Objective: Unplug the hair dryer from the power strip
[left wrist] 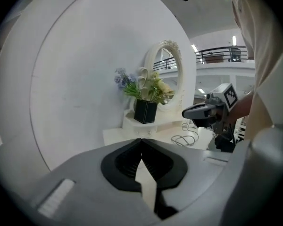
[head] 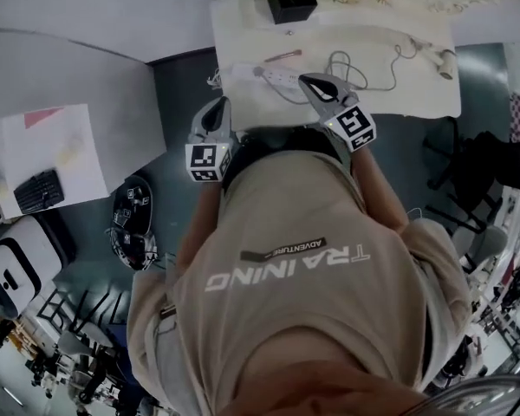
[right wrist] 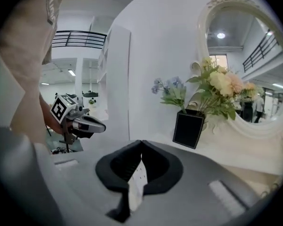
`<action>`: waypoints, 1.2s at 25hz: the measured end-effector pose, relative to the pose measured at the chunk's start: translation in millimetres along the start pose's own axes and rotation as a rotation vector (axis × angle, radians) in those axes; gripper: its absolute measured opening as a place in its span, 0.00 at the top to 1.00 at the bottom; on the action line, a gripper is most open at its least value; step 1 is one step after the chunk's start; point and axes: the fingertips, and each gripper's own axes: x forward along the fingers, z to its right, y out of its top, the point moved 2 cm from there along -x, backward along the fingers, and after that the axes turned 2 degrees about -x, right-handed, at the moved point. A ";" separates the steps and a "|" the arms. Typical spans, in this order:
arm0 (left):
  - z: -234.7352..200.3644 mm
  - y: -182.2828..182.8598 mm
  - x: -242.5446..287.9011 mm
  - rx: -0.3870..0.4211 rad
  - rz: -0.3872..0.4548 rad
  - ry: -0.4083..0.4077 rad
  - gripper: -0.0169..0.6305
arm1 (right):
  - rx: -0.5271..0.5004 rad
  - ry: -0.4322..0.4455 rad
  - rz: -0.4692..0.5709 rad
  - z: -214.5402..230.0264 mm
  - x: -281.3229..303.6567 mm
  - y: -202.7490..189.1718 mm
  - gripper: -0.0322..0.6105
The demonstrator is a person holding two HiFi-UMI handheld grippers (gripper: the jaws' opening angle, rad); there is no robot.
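Observation:
A white power strip (head: 273, 76) lies on the cream-topped table (head: 416, 94), with a grey cable coil (head: 347, 66) beside it. The pale hair dryer (head: 440, 59) rests at the table's right end. My right gripper (head: 310, 80) hovers just over the strip's right end, jaws shut and empty; through them in the right gripper view (right wrist: 141, 141) I see the strip (right wrist: 137, 175) below. My left gripper (head: 218, 104) hangs at the table's left front edge, also shut and empty (left wrist: 141, 140). Whether the plug sits in the strip is hidden.
A black flower pot (head: 291, 0) stands at the table's back, before an oval mirror (right wrist: 245, 60). A pinkish pen (head: 282, 56) lies near the strip. A grey desk with a keyboard (head: 39, 191) is at the left; a marker-covered device (head: 132, 224) lies on the floor.

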 end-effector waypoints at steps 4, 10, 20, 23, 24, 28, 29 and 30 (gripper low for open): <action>2.6 -4.3 33.8 0.049 -0.042 -0.125 0.96 | 0.139 -0.046 -0.103 11.0 5.1 -29.0 0.94; 20.5 1.2 59.5 0.135 -0.097 -0.171 0.96 | 0.249 0.012 -0.205 10.8 24.9 -71.8 0.94; 28.0 -27.8 93.0 0.173 -0.248 -0.119 0.96 | 0.204 0.180 -0.316 25.3 71.4 -106.2 0.94; 25.2 -37.8 104.9 0.163 -0.270 -0.109 0.96 | 0.171 0.219 -0.352 25.2 86.5 -115.6 0.94; 24.2 -39.9 108.0 0.163 -0.277 -0.113 0.96 | 0.154 0.224 -0.369 24.7 90.2 -118.7 0.94; 23.2 -48.5 115.8 0.176 -0.300 -0.165 0.96 | 0.142 0.217 -0.423 22.5 96.1 -128.3 0.94; 22.5 -50.8 117.7 0.179 -0.305 -0.182 0.96 | 0.141 0.212 -0.435 22.8 96.5 -129.1 0.94; 21.6 -52.7 119.8 0.185 -0.308 -0.199 0.96 | 0.132 0.209 -0.450 22.9 97.1 -129.3 0.94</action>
